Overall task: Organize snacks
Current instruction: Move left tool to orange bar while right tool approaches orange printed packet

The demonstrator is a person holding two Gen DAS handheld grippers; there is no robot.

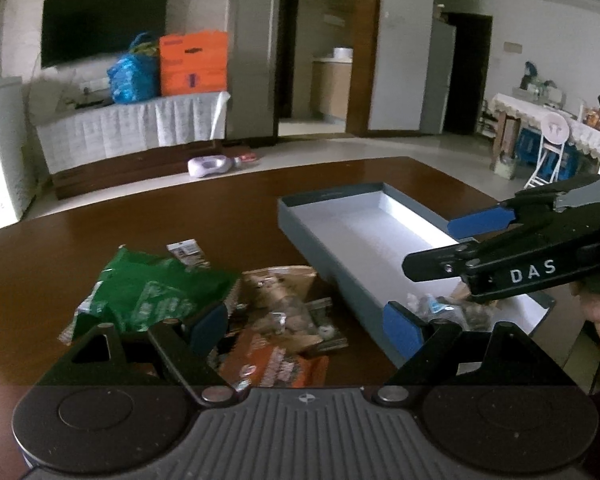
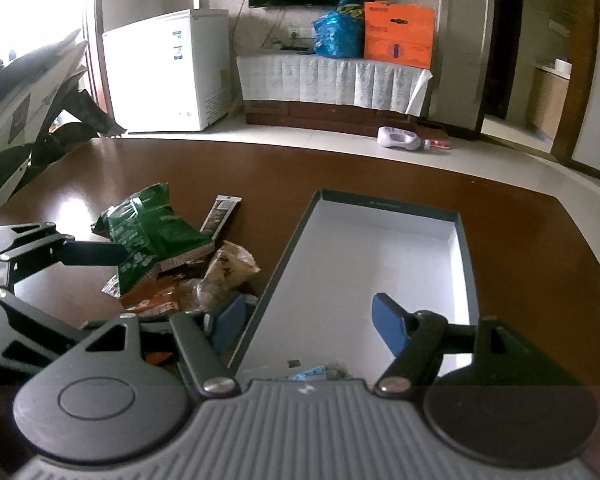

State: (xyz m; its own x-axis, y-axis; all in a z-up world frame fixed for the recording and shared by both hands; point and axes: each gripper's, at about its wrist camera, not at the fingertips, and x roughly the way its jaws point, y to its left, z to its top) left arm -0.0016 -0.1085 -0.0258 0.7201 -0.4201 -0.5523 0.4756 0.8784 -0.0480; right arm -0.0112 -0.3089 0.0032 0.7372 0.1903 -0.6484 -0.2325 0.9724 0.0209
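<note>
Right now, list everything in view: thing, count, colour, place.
table: one, dark brown, under everything.
box: one, grey outside, white inside, open, on the table's right.
small wrapped snacks: a few, pale, blurred, in the box's near end.
green bag: one, atop the snack pile left of the box.
orange packet: one, at the pile's near side.
tan bag: one, beside the box wall.
dark stick packet: one, behind the pile.
television: one, black, on the far wall.
left gripper: open over the pile.
right gripper: open, nothing between its jaws, over the box's left wall.
</note>
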